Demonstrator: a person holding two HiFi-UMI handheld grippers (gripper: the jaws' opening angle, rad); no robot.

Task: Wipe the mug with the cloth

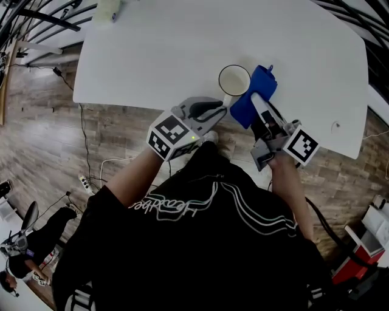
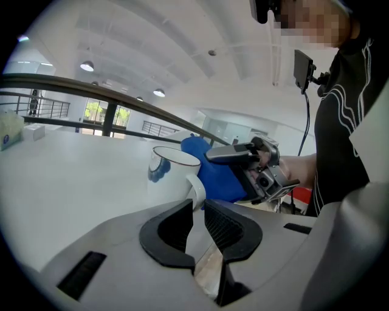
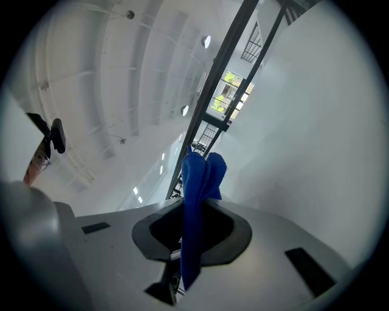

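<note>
**A:** Start closest in. What is the left gripper (image 2: 197, 209) doing?

**B:** Its jaws stand only a slit apart, and the handle (image 2: 196, 187) of the mug (image 2: 167, 173) drops into that slit at the tips. I read them as pinched on the handle, though the contact itself is hard to make out. I judge the hold is there to stop the mug sliding or turning under a wipe.

**A:** And the right gripper (image 3: 196, 206)?

**B:** It is closed on the blue cloth (image 3: 197, 173), clamped over a fold so that a bunch sticks out past the tips. That puts a soft pad in front, so cloth rather than jaw meets the mug.

**A:** Where does the mug stand?

**B:** It is upright on the white table (image 1: 182, 48), near the edge by the person, with its mouth up and its handle turned toward the left gripper. The cloth lies against its side on the right, just beside the handle.

**A:** So wiping is under way?

**B:** Probably, at the outer wall. No cloth is inside the mug.

**A:** Anything beyond?

**B:** A pale packet (image 1: 109, 9) lies at the far edge, well apart from the rest, and seems to play no part.
</note>
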